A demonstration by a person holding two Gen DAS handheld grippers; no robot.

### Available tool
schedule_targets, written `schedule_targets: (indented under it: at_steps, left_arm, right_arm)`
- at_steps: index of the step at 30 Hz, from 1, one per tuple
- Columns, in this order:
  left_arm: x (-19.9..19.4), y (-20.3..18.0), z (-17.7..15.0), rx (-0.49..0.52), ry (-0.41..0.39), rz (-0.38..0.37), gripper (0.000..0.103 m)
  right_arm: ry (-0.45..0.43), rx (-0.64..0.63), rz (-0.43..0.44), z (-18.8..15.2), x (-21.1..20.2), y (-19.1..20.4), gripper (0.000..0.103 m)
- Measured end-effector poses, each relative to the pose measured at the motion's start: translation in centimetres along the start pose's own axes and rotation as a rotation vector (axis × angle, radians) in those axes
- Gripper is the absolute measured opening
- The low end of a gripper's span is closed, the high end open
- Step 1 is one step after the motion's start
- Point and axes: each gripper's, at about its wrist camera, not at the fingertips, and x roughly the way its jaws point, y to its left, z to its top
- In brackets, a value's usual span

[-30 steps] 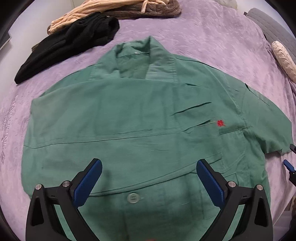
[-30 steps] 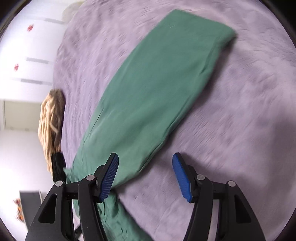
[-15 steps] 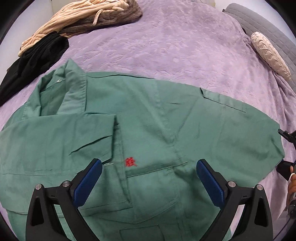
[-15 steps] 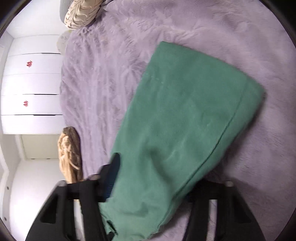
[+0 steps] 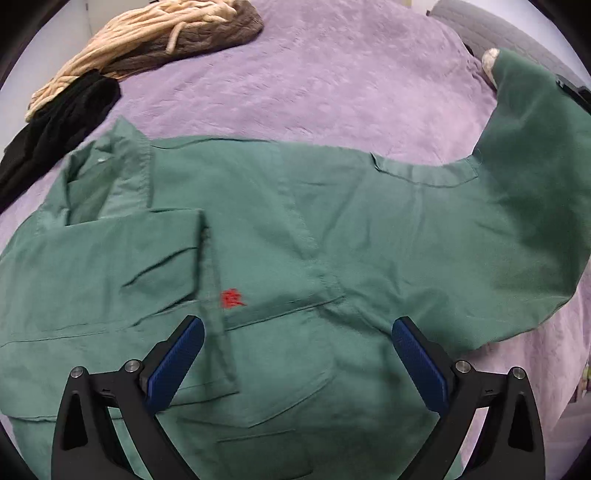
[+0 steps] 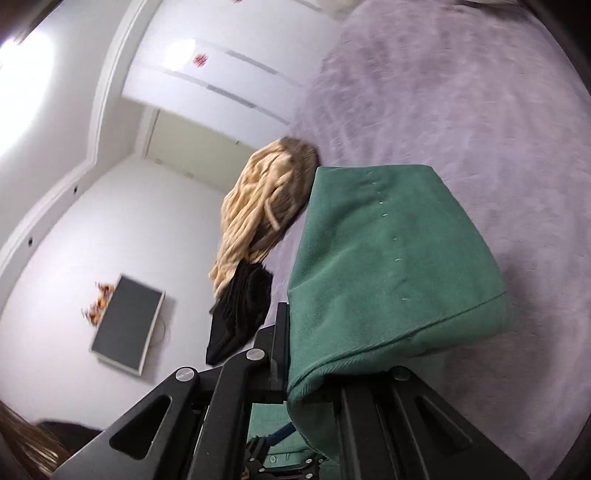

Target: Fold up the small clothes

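green shirt (image 5: 295,229) lay on the purple bedspread (image 5: 332,81). half a second earlier its sleeve (image 6: 388,251) lay flat; now the right gripper (image 6: 306,373), clamped on it, had raised it, so a sleeve fold was judged begun. left gripper (image 5: 295,362) hovered wide, empty. cream knit (image 5: 147,33) and black garment (image 5: 62,110) lay well apart, obstructing nothing.

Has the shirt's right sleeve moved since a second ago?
Yes. The sleeve is off the purple bedspread where it lay flat, raised toward the pillow end, with the right gripper clamped on its cuff.
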Motion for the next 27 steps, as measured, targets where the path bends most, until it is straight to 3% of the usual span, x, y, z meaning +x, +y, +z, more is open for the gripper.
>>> schedule_targets:
  at_steps: [3,6,10,12,14,15,18,20,21,22,24,27]
  left_arm:
    - [-3.5,5.8,-0.6,-0.074,-0.066,0.041,0.102]
    - [-6.1,12.2,-2.0,-0.143,-0.098,0.128,0.102]
    - [-8.7,20.7,-5.0,-0.231,-0.104,0.25,0.102]
    - [-9.0,24.2,-6.6,-0.261,-0.081,0.289,0.102]
    - [-9.3,27.2,-8.2,-0.297,-0.052,0.313,0.102]
    - [-9.3,28.2,-8.8,-0.311,-0.046,0.314,0.102]
    - [-9.8,30.5,-10.7,-0.349,-0.038,0.307,0.102]
    - [-10.0,30.9,-11.4,-0.361,-0.032,0.299,0.102]
    - [-10.1,31.0,-11.7,-0.365,-0.03,0.292,0.102]
    - [-10.2,31.3,-12.0,-0.368,-0.029,0.285,0.102]
    - [-10.6,31.6,-12.5,-0.374,-0.033,0.276,0.102]
    - [-11.4,32.6,-12.8,-0.392,-0.048,0.273,0.102]
  right_arm:
    - [0.109,-0.199,0.004,-3.5,5.7,6.6,0.003]
    - [0.253,-0.321,0.021,-9.6,13.4,11.3,0.004]
    - [0.446,-0.386,-0.018,-18.7,22.5,12.6,0.007]
    - [0.558,-0.398,-0.102,-23.1,26.4,11.6,0.007]
    - [0.612,-0.382,-0.214,-25.5,27.9,10.2,0.01]
    - [0.603,-0.35,-0.228,-25.9,27.6,9.6,0.015]
    - [0.521,-0.225,-0.236,-24.6,25.6,8.9,0.061]
    - [0.43,-0.168,-0.244,-23.2,24.6,8.9,0.057]
    - [0.406,-0.16,-0.254,-22.5,24.7,9.1,0.036]
    - [0.39,-0.179,-0.26,-22.0,24.8,9.5,0.008]
    - [0.379,-0.307,-0.298,-21.8,26.0,12.1,0.007]
    - [0.425,-0.691,-0.365,-25.4,28.3,18.1,0.011]
